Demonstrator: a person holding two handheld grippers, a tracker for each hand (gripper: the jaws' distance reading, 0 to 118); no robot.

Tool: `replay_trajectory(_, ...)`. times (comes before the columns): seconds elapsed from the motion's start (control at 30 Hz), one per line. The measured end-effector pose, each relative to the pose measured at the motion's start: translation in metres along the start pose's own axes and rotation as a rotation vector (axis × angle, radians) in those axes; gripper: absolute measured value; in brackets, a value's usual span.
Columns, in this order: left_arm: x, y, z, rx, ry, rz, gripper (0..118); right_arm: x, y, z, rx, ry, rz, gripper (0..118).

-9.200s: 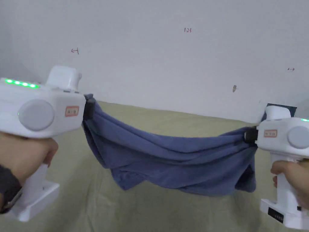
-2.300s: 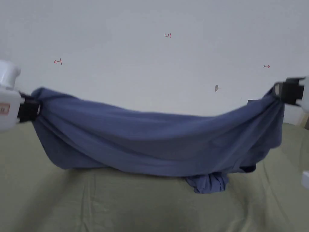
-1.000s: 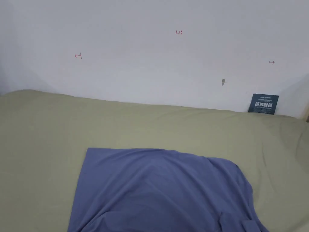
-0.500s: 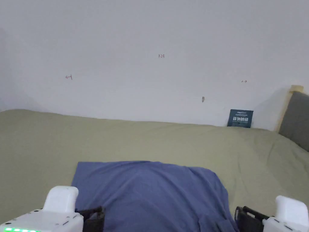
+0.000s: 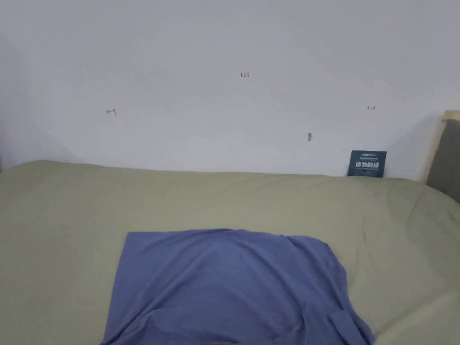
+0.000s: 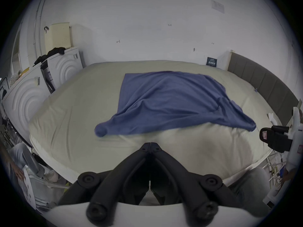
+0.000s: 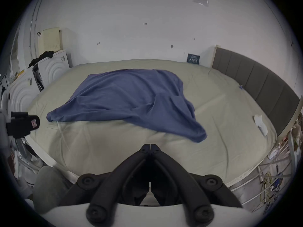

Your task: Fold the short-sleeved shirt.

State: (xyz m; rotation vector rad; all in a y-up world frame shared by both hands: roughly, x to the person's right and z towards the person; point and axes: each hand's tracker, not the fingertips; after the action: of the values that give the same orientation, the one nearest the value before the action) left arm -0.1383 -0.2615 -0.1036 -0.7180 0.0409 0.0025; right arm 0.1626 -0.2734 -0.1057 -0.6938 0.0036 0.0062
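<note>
Blue short-sleeved shirt (image 6: 172, 99) lay spread on the bed (image 6: 82, 99), ahead of both tools. Left gripper (image 6: 150, 144) and right gripper (image 7: 150, 145) were pinched together, empty, each facing its own near corner.

The shirt (image 5: 233, 287) is soft, matt blue cloth, rumpled into shallow folds. The bed sheet (image 5: 67, 215) beneath is smooth, matt olive fabric. The left gripper (image 6: 150, 144) and right gripper (image 7: 150, 145) have matt black plastic jaws. The headboard (image 7: 255, 78) looks like padded grey upholstery.
</note>
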Motion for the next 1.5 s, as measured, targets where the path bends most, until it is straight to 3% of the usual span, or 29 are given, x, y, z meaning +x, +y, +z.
replay_trajectory(0.37,-0.058,0.014,-0.035,-0.03,0.117,0.126,2,0.016,0.019,0.005,0.03,0.001,-0.008,1)
replay_trajectory(0.43,-0.074,0.021,-0.049,-0.049,0.156,0.145,18,0.024,0.024,0.008,0.039,-0.004,-0.013,1)
replay_trajectory(0.47,-0.083,0.026,-0.056,-0.071,0.18,0.166,33,0.029,0.027,0.009,0.04,-0.008,-0.016,1)
replay_trajectory(0.5,-0.086,0.031,-0.061,-0.078,0.203,0.188,61,0.033,0.03,0.009,0.04,-0.01,-0.017,1)
replay_trajectory(0.53,-0.093,0.035,-0.069,-0.087,0.2,0.214,79,0.038,0.033,0.009,0.038,-0.01,-0.02,1)
replay_trajectory(0.57,-0.099,0.038,-0.075,-0.093,0.186,0.256,87,0.042,0.036,0.008,0.038,-0.009,-0.024,1)
replay_trajectory(0.6,-0.102,0.04,-0.081,-0.082,0.165,0.286,87,0.046,0.038,0.008,0.038,-0.007,-0.03,1)
replay_trajectory(0.73,-0.1,0.048,-0.109,-0.117,0.03,0.355,87,0.061,0.048,-0.003,0.023,-0.011,-0.064,1)
replay_trajectory(0.8,-0.094,0.049,-0.127,-0.124,0.054,0.334,83,0.066,0.051,-0.008,0.016,-0.02,-0.067,2)
replay_trajectory(0.83,-0.091,0.049,-0.134,-0.138,0.055,0.321,65,0.068,0.052,-0.012,0.013,-0.022,-0.064,2)
replay_trajectory(0.87,-0.089,0.048,-0.138,-0.153,0.041,0.315,22,0.07,0.053,-0.015,0.009,-0.025,-0.062,2)
replay_trajectory(0.9,-0.082,0.047,-0.135,-0.137,-0.01,0.311,0,0.072,0.055,-0.019,0.002,-0.025,-0.057,2)
replay_trajectory(0.93,-0.076,0.045,-0.135,-0.129,0.0,0.314,0,0.075,0.057,-0.025,-0.011,-0.019,-0.047,3)
replay_trajectory(1.03,-0.068,0.044,-0.13,-0.132,0.004,0.283,0,0.085,0.064,-0.05,-0.092,-0.031,-0.03,28)
replay_trajectory(1.07,-0.065,0.043,-0.129,-0.13,0.014,0.269,0,0.089,0.068,-0.061,-0.136,-0.028,-0.018,28)
replay_trajectory(1.1,-0.064,0.043,-0.127,-0.133,0.023,0.259,0,0.092,0.071,-0.072,-0.16,-0.026,-0.006,69)
replay_trajectory(1.13,-0.064,0.043,-0.126,-0.138,0.023,0.259,0,0.096,0.073,-0.085,-0.179,-0.011,0.024,91)
replay_trajectory(1.17,-0.068,0.041,-0.131,-0.14,0.02,0.264,0,0.098,0.077,-0.094,-0.167,-0.035,0.062,94)
replay_trajectory(1.27,-0.066,0.041,-0.129,-0.139,0.021,0.255,0,0.096,0.08,-0.124,-0.135,-0.104,0.13,92)
replay_trajectory(1.4,-0.066,0.041,-0.13,-0.146,0.019,0.24,0,0.101,0.082,-0.149,-0.296,-0.077,0.052,88)
replay_trajectory(1.47,-0.068,0.039,-0.133,-0.143,0.015,0.236,0,0.104,0.077,-0.149,-0.354,-0.075,0.009,63)
replay_trajectory(1.5,-0.069,0.038,-0.133,-0.144,0.014,0.236,0,0.105,0.075,-0.15,-0.374,-0.078,-0.009,41)
